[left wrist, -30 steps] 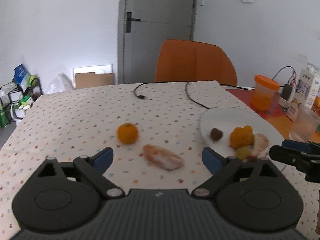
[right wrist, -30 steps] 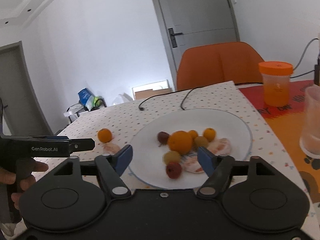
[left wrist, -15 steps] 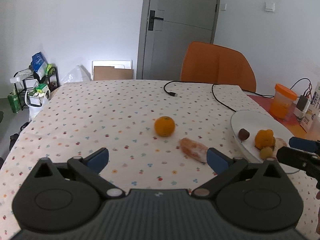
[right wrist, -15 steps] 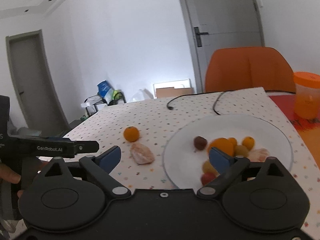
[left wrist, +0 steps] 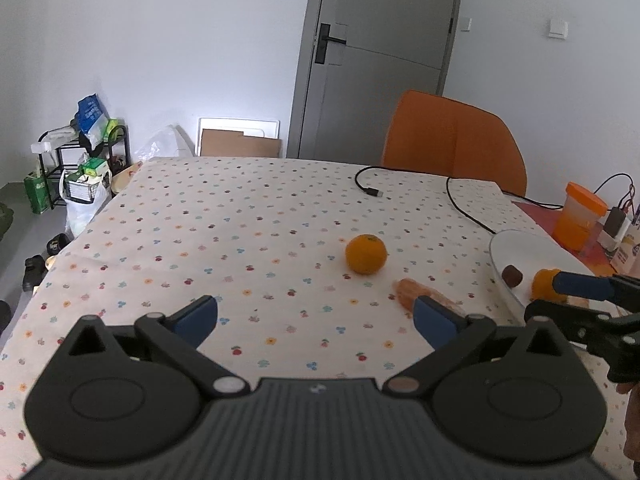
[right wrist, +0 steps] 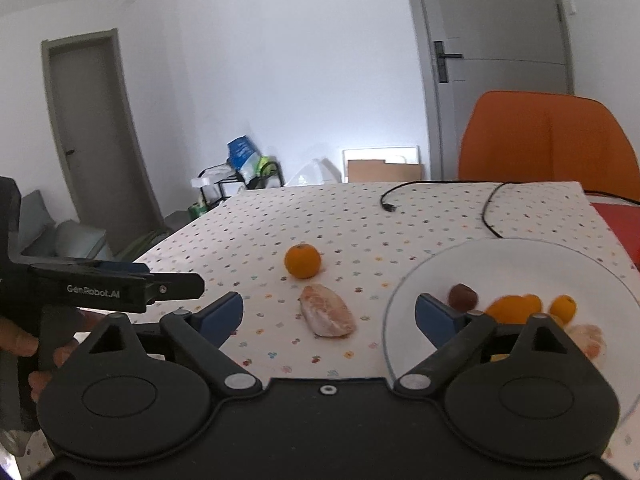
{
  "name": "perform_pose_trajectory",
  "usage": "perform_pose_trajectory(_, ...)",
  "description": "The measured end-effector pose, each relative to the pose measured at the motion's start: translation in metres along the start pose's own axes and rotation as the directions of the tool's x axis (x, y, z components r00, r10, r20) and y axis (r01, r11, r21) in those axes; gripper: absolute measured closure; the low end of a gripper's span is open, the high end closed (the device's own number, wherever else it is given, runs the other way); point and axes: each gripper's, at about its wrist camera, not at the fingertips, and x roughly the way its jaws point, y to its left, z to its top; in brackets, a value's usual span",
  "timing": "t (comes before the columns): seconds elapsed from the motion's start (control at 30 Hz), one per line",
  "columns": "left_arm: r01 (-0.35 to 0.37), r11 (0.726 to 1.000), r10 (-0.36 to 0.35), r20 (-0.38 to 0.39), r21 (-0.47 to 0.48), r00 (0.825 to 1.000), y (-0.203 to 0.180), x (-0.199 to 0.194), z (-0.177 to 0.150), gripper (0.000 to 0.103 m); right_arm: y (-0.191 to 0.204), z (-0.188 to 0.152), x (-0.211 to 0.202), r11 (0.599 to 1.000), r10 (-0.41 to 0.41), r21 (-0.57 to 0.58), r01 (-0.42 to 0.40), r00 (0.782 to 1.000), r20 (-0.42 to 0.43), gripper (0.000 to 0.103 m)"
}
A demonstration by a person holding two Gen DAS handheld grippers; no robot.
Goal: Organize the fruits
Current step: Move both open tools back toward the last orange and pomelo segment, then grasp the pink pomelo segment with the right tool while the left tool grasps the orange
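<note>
1. Left gripper (left wrist: pixel 315 315) swung left: the plate (left wrist: pixel 520 248) went from mid-right to the far right edge of its view.
2. Right gripper (right wrist: pixel 328 312) swung left too; peeled segment (right wrist: pixel 327 316) now sits between its fingers, jaws wider than before, closing slightly.

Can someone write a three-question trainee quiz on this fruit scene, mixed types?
1. True or false: the whole orange sits on the plate.
2. Which fruit lies between the right gripper's open fingers? A) peeled segment B) dark round fruit C) a banana
3. Fill in: the left gripper holds ____.

Key:
1. False, it is on the tablecloth.
2. A
3. nothing
</note>
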Motion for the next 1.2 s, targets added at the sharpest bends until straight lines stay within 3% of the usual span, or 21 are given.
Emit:
perform_pose_trajectory(0.17,0.004,1.000,-0.004,-0.009,-0.016,1.000,0.006,0.006,-0.001,0.000,0.007,0.005,0.010,0.998,0.025,-0.048,-0.026,0.999,-0.024,0.011)
perform_pose_trajectory(0.3,0.000,1.000,0.000,-0.010,-0.012,1.000,0.009,0.010,-0.002,0.000,0.009,0.009,0.025,0.997,0.037,-0.071,-0.042,0.997,-0.068,0.027)
perform_pose_trajectory(0.5,-0.005,1.000,0.005,-0.021,-0.024,1.000,0.017,0.017,-0.002,0.000,0.011,0.013,0.045,0.993,0.044,-0.100,-0.056,0.992,-0.119,0.030)
perform_pose_trajectory(0.7,-0.017,0.999,0.016,-0.026,-0.029,1.000,0.024,0.021,-0.003,0.000,0.023,0.014,0.070,0.984,0.024,-0.170,-0.059,0.980,-0.197,0.046)
perform_pose_trajectory(0.87,-0.026,0.999,0.025,-0.031,-0.029,0.999,0.031,0.024,-0.001,0.000,0.025,0.016,0.085,0.982,0.010,-0.182,-0.052,0.975,-0.223,0.046)
perform_pose_trajectory(0.93,-0.028,0.999,0.027,-0.032,-0.033,0.999,0.034,0.025,0.001,0.000,0.025,0.016,0.090,0.981,0.007,-0.186,-0.054,0.970,-0.245,0.058)
perform_pose_trajectory(1.2,-0.023,0.999,0.022,-0.042,-0.042,0.999,0.033,0.033,0.002,0.000,0.026,0.015,0.104,0.972,-0.051,-0.236,-0.016,0.960,-0.277,0.058)
